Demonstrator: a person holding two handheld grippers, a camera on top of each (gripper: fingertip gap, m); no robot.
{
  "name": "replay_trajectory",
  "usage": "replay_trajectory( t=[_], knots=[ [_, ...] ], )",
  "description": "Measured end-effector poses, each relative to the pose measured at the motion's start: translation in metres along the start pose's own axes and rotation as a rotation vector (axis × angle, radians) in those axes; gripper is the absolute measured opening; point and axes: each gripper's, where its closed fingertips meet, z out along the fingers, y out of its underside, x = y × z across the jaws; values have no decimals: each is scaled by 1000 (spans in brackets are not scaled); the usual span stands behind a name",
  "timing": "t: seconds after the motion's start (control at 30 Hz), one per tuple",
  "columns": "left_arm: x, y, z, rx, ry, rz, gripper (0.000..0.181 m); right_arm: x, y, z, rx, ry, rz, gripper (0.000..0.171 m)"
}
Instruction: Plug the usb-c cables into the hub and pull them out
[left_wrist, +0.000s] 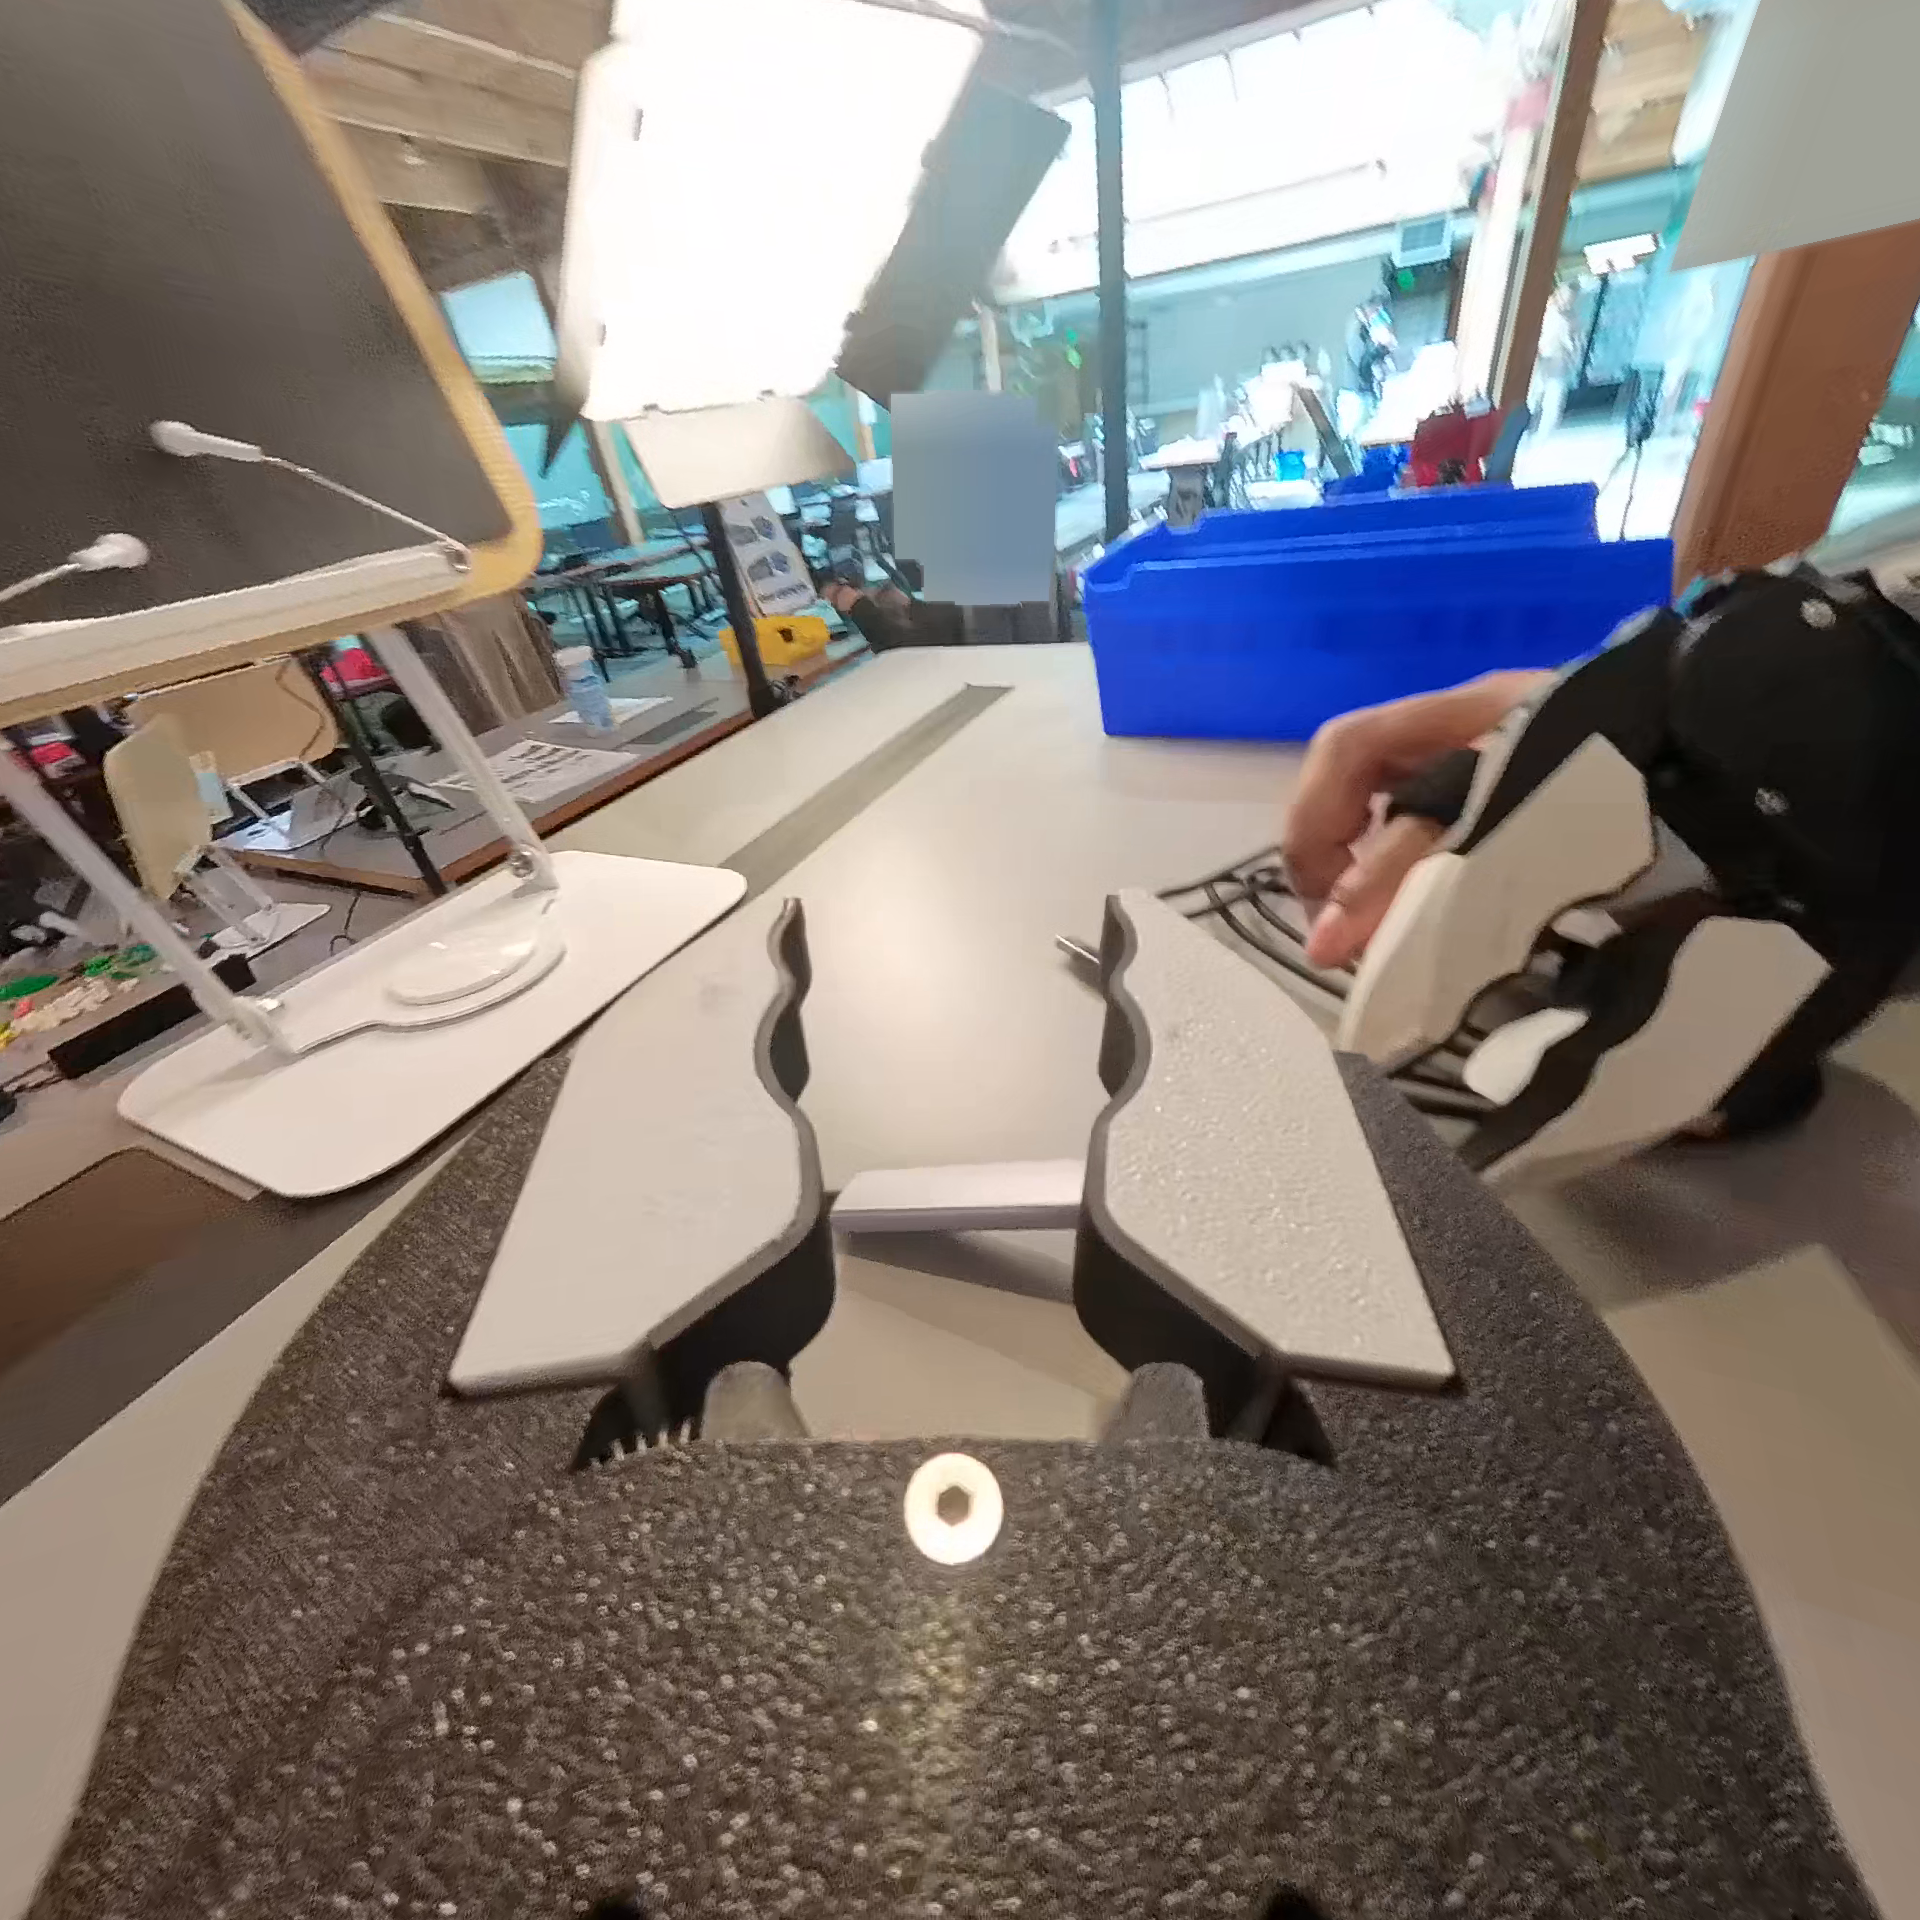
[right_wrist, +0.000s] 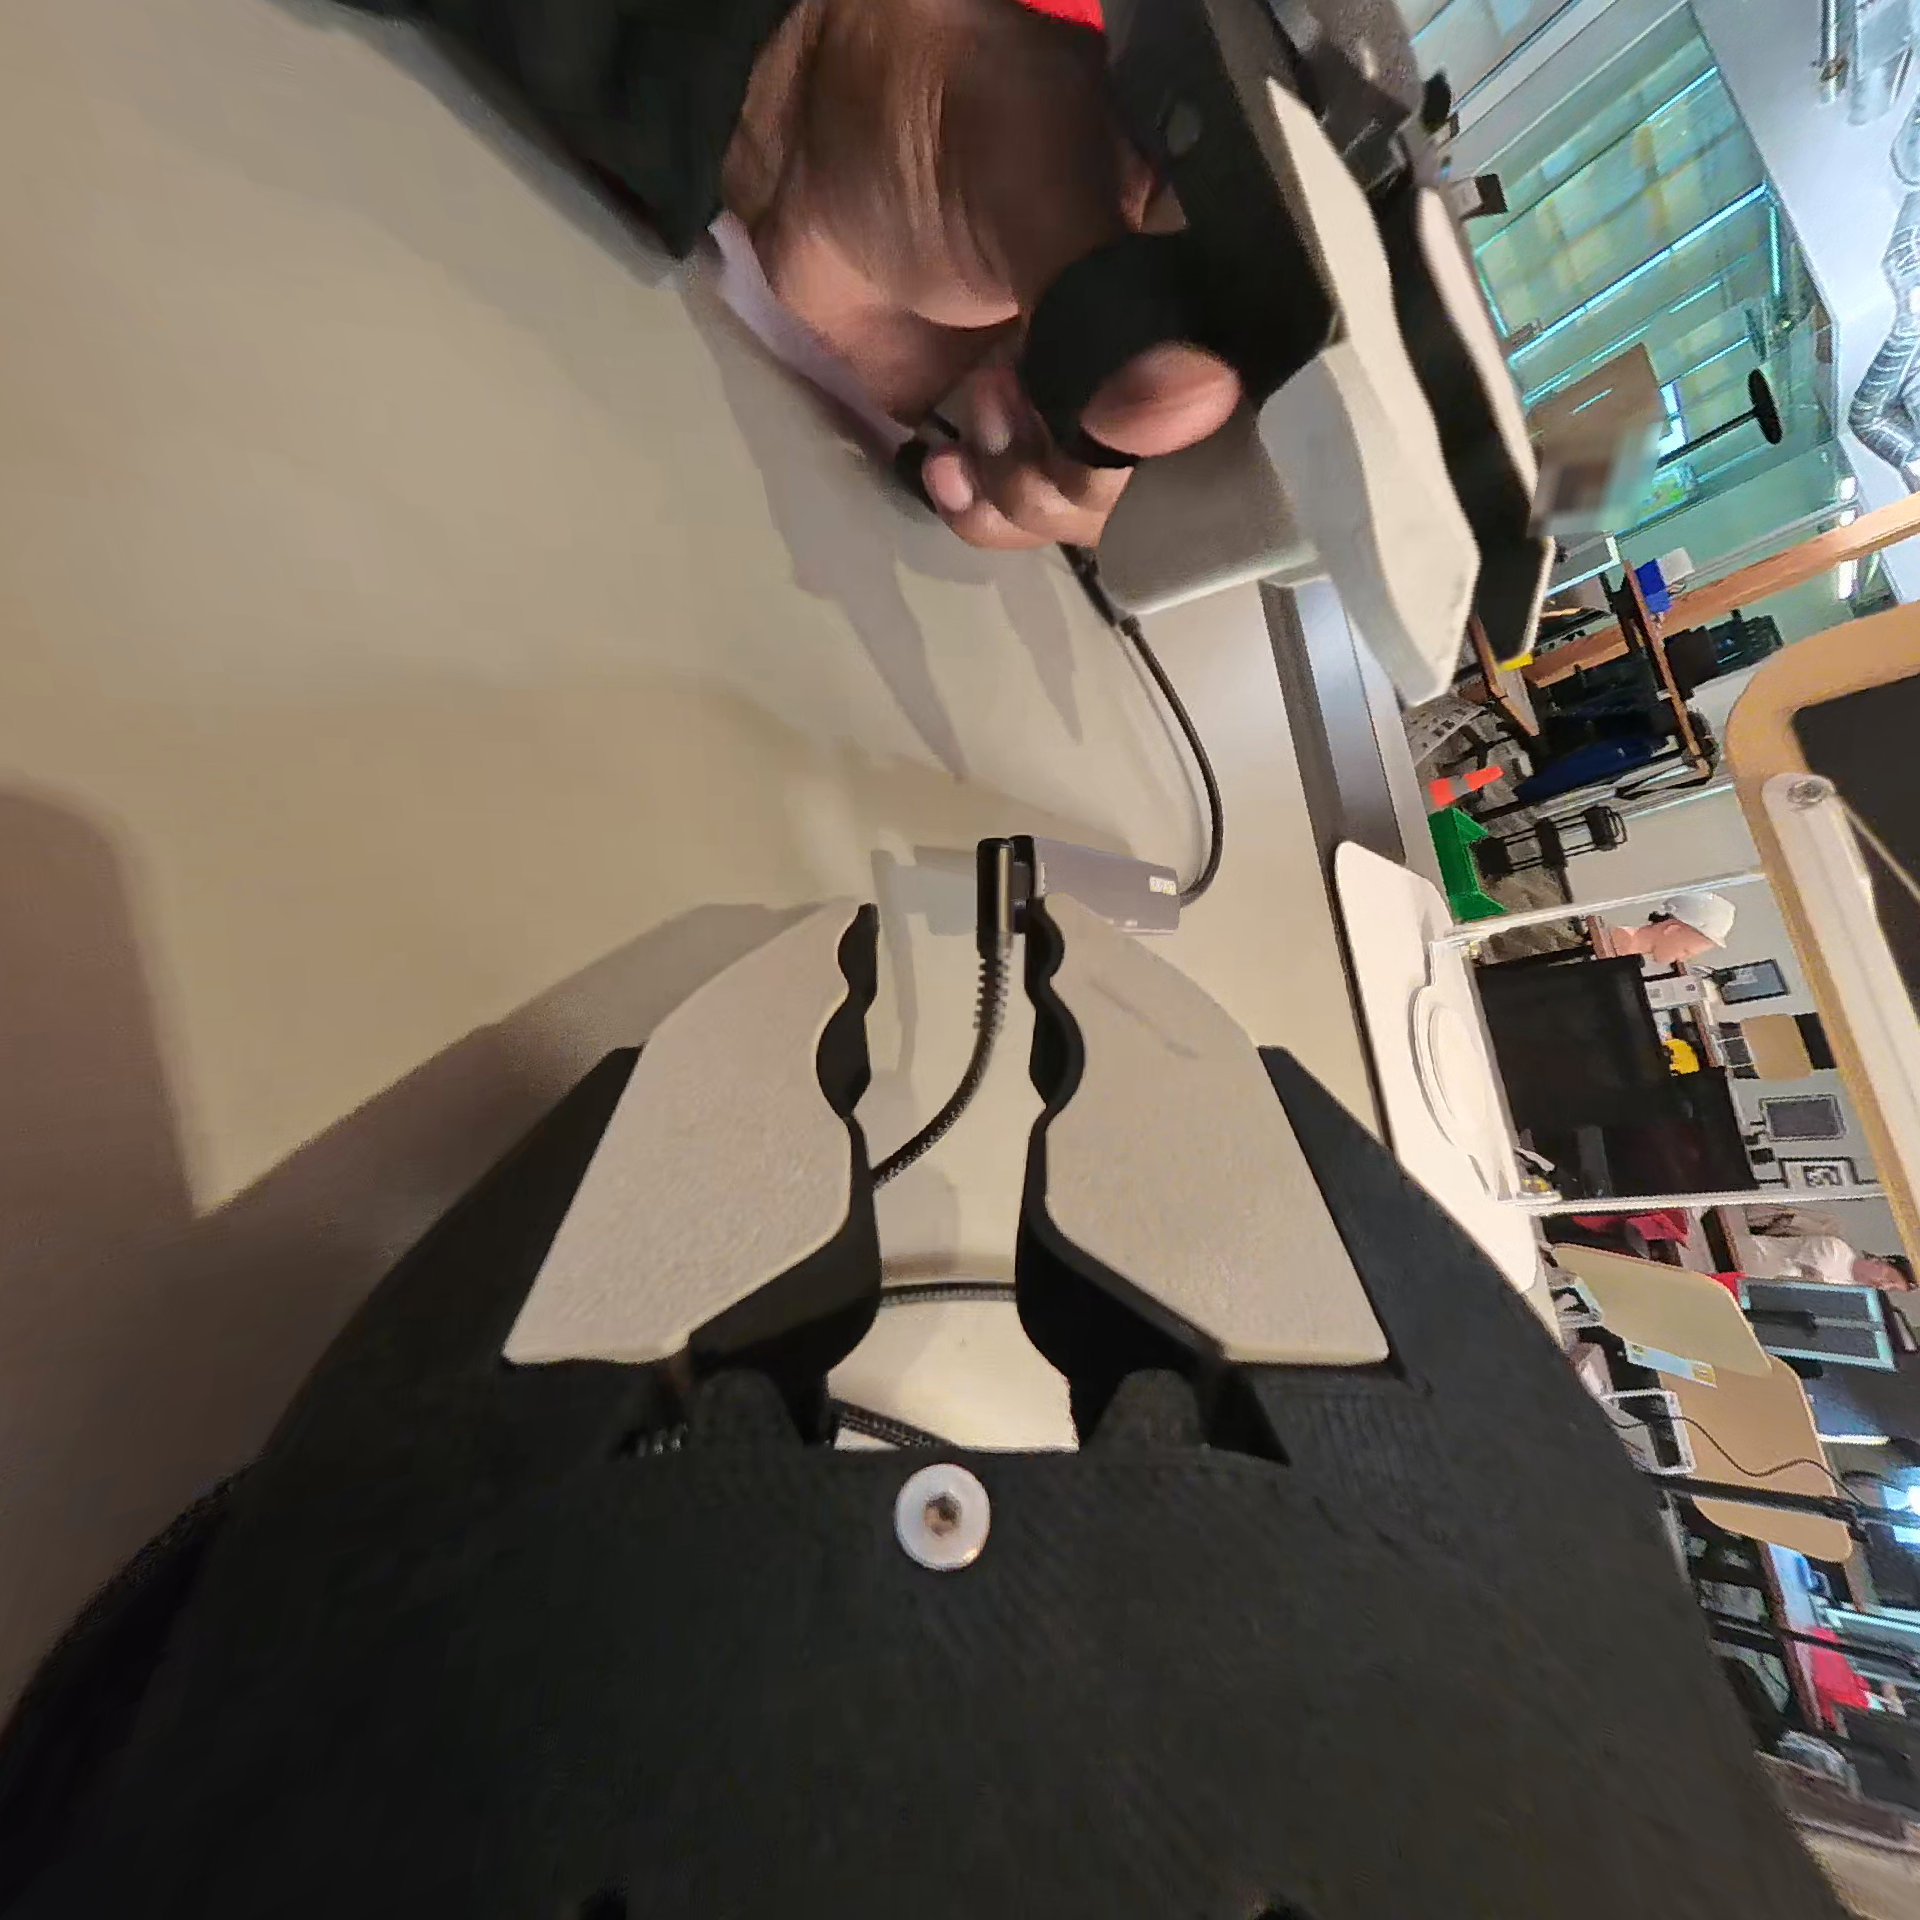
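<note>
In the right wrist view my right gripper (right_wrist: 951, 914) is open. A black usb-c plug (right_wrist: 1000, 883) on a braided cable (right_wrist: 966, 1081) stands between its fingertips, against the right finger and apart from the left one. The plug meets the end of the grey hub (right_wrist: 1112, 888), which lies on the table. The hub's own black lead (right_wrist: 1195, 758) runs up under the hand holding my left gripper (right_wrist: 1351, 582). In the left wrist view my left gripper (left_wrist: 951, 925) is open and empty above the table, with a pale flat block (left_wrist: 956, 1195) lying under its fingers. My right gripper (left_wrist: 1423, 1049) shows at the right.
A white stand base (left_wrist: 436, 1039) carrying a framed dark board (left_wrist: 208, 312) stands to the left. A blue bin (left_wrist: 1371, 634) sits at the back right. Black cables (left_wrist: 1247, 904) lie coiled by the right hand. A grey groove (left_wrist: 862, 779) runs down the table's middle.
</note>
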Motion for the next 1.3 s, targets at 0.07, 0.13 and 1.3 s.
replay_trajectory(
  t=[0.07,0.13,1.3],
  knots=[
    [-11,-5,-3,43,-54,-43,55,3,-6,-5,7,5,16,28],
    [-19,-10,-6,75,-94,-71,56,10,-9,-11,16,16,47,28],
    [76,-31,-63,176,-314,-124,55,130,-18,-112,393,-100,1091,23]
  ],
)
